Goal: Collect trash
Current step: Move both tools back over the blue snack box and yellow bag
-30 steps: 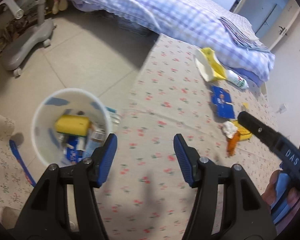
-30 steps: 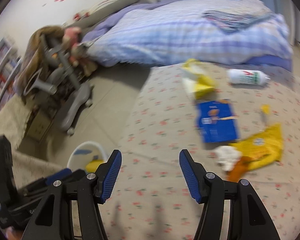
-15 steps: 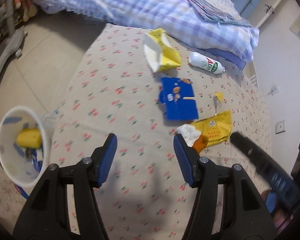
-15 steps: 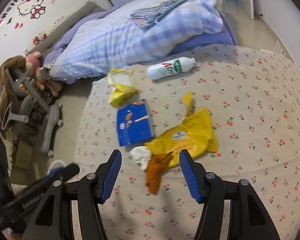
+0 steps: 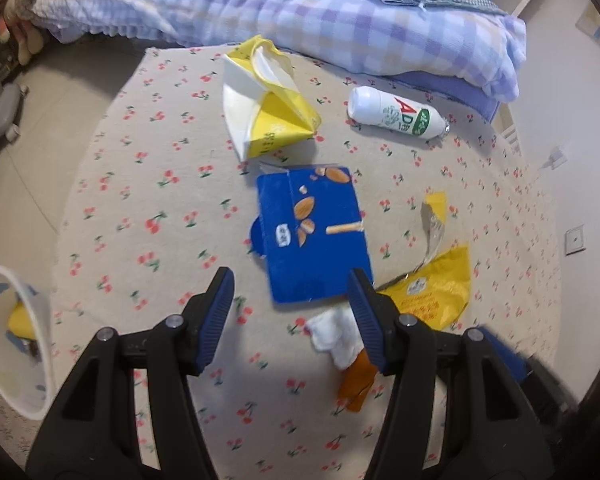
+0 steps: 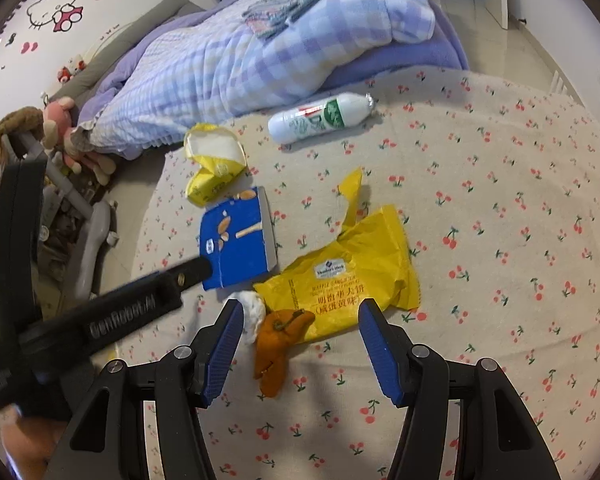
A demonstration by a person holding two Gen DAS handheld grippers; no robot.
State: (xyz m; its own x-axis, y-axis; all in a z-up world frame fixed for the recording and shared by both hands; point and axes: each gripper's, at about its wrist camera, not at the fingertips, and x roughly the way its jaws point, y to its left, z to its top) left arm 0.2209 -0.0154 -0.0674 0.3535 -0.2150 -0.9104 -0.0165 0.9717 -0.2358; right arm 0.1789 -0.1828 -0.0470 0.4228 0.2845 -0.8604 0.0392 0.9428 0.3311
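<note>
Black-and-blue left gripper (image 5: 291, 294): fingers spread wide, holding nothing, hovering over the near edge of the flattened blue snack carton (image 5: 312, 236); its right finger (image 5: 366, 312) overlaps the white tissue in that view.
Black-and-blue right gripper (image 6: 300, 334): fingers spread wide, holding nothing, above the orange peel and the near end of the yellow wrapper; the left gripper's black body crosses its view from the left.
Orange peel scrap (image 6: 278, 340): lies on the cherry-print beige rug (image 6: 500, 240), between the right gripper's fingers, touching the tissue and the wrapper's near edge.
Crumpled white tissue (image 6: 252, 312): just beside the peel, at the near corner of the blue carton.
Yellow plastic snack wrapper (image 6: 352, 268): flat on the rug, torn strip curling up at its far end, right of the blue carton.
White plastic waste bin (image 5: 16, 344): on the floor at the rug's left edge, well apart from the loose trash; a yellow item and other litter lie inside.
Blue carton: flat on the rug, printed face up, between the wrapper and the yellow box.
Torn-open yellow-and-white paper box (image 5: 266, 108): beyond the blue carton, its mouth facing the bed.
White plastic drink bottle with green label (image 5: 396, 116): on its side, near the bed's edge.
Lilac checked quilt (image 5: 260, 4): heaped on the bed past the rug.
</note>
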